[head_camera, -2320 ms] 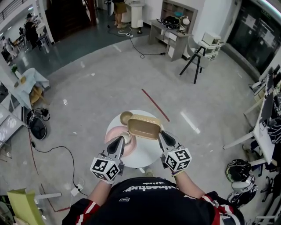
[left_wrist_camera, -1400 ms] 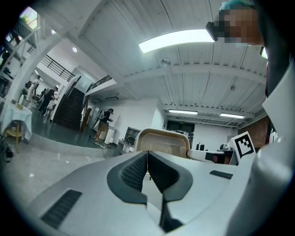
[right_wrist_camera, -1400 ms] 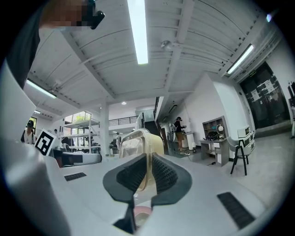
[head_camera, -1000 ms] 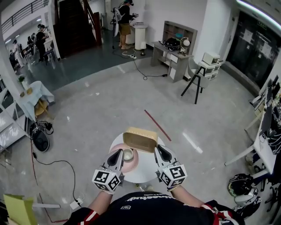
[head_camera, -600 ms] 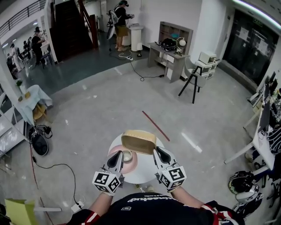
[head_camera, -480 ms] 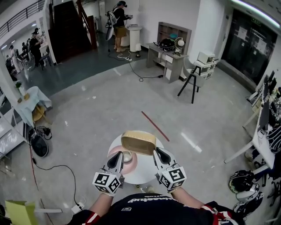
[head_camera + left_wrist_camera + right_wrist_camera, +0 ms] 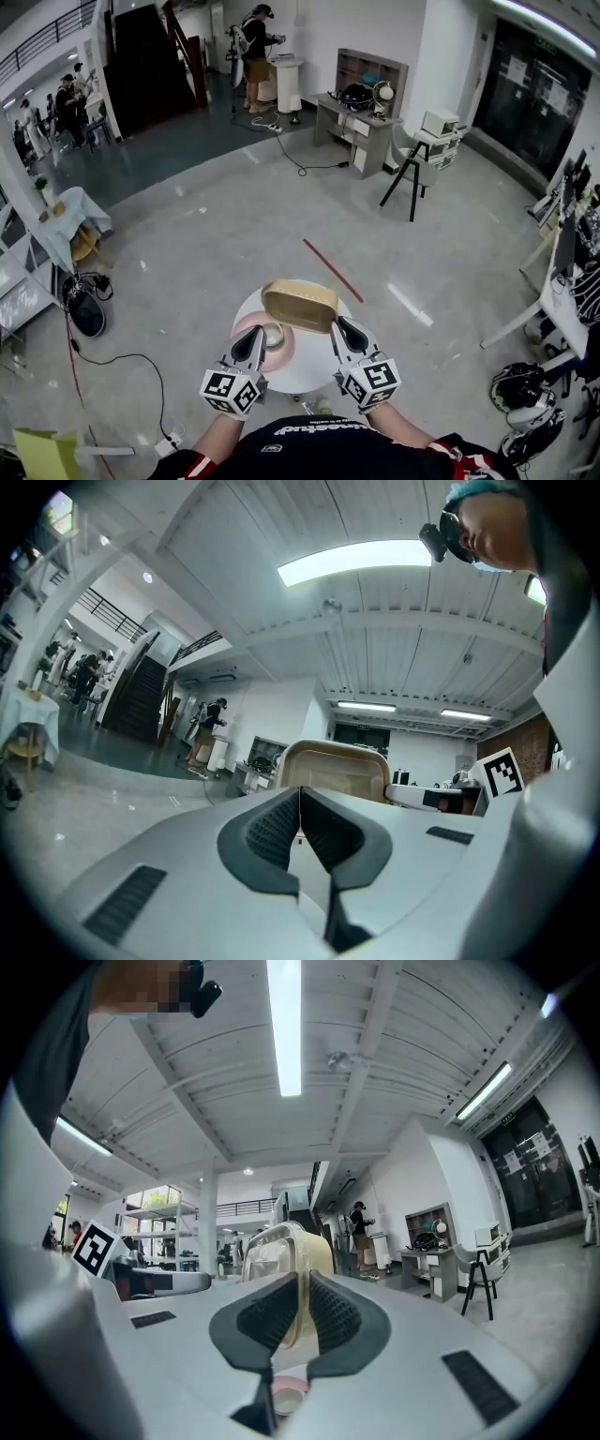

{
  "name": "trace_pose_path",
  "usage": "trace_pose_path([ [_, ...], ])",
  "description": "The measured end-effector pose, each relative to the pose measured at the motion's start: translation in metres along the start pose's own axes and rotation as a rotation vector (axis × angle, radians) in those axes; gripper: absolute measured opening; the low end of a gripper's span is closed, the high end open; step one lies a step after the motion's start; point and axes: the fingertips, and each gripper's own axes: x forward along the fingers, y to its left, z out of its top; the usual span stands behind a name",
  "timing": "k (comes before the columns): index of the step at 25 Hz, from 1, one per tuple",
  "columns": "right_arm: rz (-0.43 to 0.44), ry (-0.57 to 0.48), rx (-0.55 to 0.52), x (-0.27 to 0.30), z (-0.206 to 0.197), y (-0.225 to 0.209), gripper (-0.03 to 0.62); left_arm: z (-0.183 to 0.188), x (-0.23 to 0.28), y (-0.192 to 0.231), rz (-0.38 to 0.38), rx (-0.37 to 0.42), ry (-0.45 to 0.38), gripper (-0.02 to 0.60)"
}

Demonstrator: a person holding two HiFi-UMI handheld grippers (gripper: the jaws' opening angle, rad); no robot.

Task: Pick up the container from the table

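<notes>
A tan rectangular container (image 7: 300,305) hangs in the air above the white round table (image 7: 305,366), tilted on its side. My right gripper (image 7: 339,325) is shut on its right rim. In the right gripper view the container (image 7: 281,1246) stands up between the pads of the right gripper (image 7: 305,1283). My left gripper (image 7: 255,335) hovers to the left of the container, apart from it, over the pink plate. Seen in the left gripper view, the left gripper (image 7: 300,803) has its pads together with nothing between them, and the container (image 7: 333,771) shows beyond.
A pink plate (image 7: 281,352) with a small pale cup (image 7: 273,333) sits on the table's left half. A red strip (image 7: 333,270) lies on the grey floor beyond. A cable (image 7: 122,347) runs at the left, and a shelf unit (image 7: 370,103) and a chair (image 7: 412,178) stand far back.
The container, lying on the table in the earliest frame, has been lifted clear by the right gripper. Over the last half second both grippers stay nearly still.
</notes>
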Motion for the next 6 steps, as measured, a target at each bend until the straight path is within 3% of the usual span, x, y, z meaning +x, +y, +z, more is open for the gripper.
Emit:
trace_pose_path([
  [6,-0.006,-0.001,0.005,-0.0035,-0.0038,-0.0054,0.049,-0.0061,0.0025,-0.0042,-0.003,0.002,0.003,0.025],
])
